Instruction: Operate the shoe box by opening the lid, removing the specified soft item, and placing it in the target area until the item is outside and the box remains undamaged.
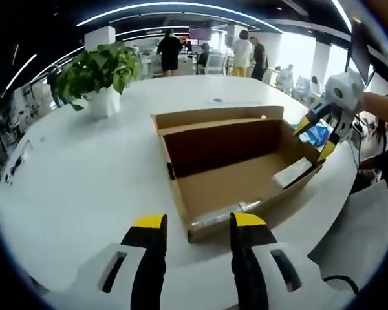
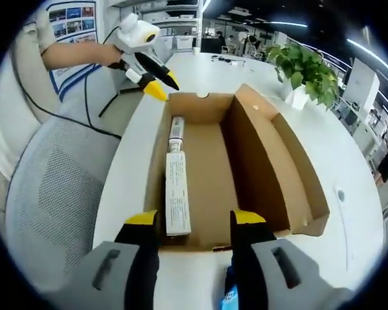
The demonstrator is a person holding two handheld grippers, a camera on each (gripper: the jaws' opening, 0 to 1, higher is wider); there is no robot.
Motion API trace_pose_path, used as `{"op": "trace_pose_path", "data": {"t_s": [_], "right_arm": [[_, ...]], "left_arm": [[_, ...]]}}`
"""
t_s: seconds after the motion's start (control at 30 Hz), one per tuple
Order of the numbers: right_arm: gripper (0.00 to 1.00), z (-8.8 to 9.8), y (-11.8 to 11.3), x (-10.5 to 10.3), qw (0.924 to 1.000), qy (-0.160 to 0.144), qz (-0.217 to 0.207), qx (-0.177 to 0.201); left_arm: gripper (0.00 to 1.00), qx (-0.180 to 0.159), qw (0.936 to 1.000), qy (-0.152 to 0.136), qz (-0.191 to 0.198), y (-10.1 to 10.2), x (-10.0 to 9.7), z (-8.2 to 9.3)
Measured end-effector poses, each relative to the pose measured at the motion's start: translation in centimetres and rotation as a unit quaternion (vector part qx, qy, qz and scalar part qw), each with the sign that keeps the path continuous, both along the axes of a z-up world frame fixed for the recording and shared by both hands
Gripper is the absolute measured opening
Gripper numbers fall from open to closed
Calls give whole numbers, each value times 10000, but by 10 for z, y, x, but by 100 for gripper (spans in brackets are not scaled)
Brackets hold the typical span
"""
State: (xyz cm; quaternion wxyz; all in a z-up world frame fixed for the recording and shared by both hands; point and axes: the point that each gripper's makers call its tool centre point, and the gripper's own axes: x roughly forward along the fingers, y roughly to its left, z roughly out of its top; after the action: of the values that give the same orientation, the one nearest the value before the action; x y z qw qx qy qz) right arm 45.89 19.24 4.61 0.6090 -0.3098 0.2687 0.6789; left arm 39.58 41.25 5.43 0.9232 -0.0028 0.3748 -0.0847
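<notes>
- Lying along the floor of the open brown cardboard shoe box [image 2: 210, 174], a long white tube-shaped item [image 2: 176, 187] is sitting against the wall nearest the person, not yet lifted out.
- Right gripper [image 2: 194, 226] is hovering at the box's near end, jaws apart and empty, apparently lining up on the tube.
- Left gripper [image 1: 197, 226] is waiting at the opposite end, jaws apart, probably ready to steady the box.
- Lid flap [image 1: 216, 116] is standing open, giving access.
- Potted green plant [image 1: 100, 74] is standing well apart on the white table [image 1: 84, 187].

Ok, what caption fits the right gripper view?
Open cardboard box on a white table, a tube lying inside.
</notes>
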Motion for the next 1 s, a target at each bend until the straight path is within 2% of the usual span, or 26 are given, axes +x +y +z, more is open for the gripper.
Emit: {"op": "trace_pose_path", "data": {"t_s": [0.03,0.13,0.3,0.53,0.8,1.0], "right_arm": [[40,-2,1,0,10000,39,22,-14],[39,-7,4,1,9999,80,67,-53],[38,-16,6,0,9997,146,147,-151],[34,-22,13,-3,9992,230,242,-200],[30,-21,19,-9,9983,534,215,-124],[29,-27,25,-14,9977,581,289,-193]], "left_arm": [[35,-213,9997,-21,131,-1,1,1],[26,-183,9996,28,229,4,1,-1],[19,-314,9986,114,399,4,3,-4],[4,-397,9970,201,630,5,10,-9],[3,-468,9952,262,822,7,10,-11],[3,-487,9947,255,870,8,10,-12]]}}
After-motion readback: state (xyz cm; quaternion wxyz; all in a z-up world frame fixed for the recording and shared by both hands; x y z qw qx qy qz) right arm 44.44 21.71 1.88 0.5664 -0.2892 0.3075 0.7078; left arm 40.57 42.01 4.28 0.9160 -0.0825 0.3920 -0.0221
